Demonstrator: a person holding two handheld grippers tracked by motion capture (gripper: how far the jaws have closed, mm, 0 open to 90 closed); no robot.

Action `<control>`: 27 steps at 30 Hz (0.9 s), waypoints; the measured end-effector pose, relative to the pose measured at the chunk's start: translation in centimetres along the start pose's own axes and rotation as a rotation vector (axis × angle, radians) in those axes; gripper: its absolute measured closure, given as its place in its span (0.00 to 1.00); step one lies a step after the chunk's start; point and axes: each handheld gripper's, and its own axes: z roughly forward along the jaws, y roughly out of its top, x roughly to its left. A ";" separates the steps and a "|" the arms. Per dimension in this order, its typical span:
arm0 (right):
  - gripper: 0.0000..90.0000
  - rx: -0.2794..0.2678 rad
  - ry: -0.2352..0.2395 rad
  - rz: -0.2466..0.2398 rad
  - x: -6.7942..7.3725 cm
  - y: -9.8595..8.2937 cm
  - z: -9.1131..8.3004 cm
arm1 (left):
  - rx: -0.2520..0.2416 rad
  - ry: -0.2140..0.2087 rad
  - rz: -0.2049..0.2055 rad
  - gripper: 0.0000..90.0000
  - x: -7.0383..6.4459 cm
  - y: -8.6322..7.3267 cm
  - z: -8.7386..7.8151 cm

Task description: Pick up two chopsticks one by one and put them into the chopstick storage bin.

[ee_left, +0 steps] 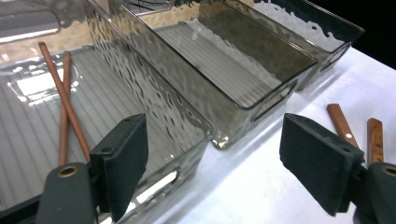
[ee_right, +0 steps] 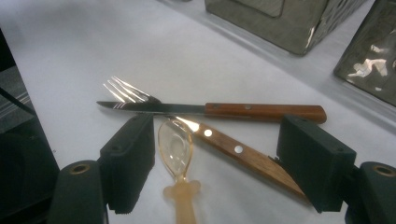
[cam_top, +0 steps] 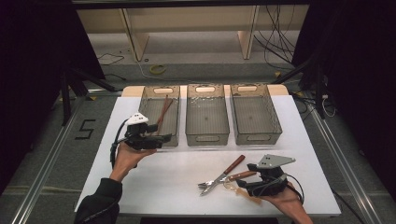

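The right gripper (ee_right: 215, 168) hangs spread over the clear spoon (ee_right: 176, 151), which lies between its jaws on the counter (ee_right: 70, 56) — likely lined up for a pinch. Just ahead lie the fork (ee_right: 127, 90) and knife (ee_right: 210, 109). The left gripper (ee_left: 212, 163) — also spread, empty — waits by the bin (ee_left: 187, 121) holding chopsticks (ee_left: 65, 105).

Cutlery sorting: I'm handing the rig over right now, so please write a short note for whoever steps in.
Left gripper: open, holding nothing, at the near end of the left bin.
Right gripper: open, holding nothing, jaws either side of the spoon.
Done: chopsticks lie in the left bin.
Left: knife, fork and spoon lie overlapping on the table. Middle bin and right bin look empty.
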 end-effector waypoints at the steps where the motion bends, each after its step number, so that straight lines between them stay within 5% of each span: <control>1: 0.32 0.005 0.002 -0.001 0.0 0.0 0.0 | -0.003 -0.003 0.001 0.26 -0.1 -0.2 0.0; 27: 0.34 0.123 0.021 -0.019 0.3 -0.4 1.0 | -0.083 -0.047 0.035 0.23 -2.7 -4.0 -1.5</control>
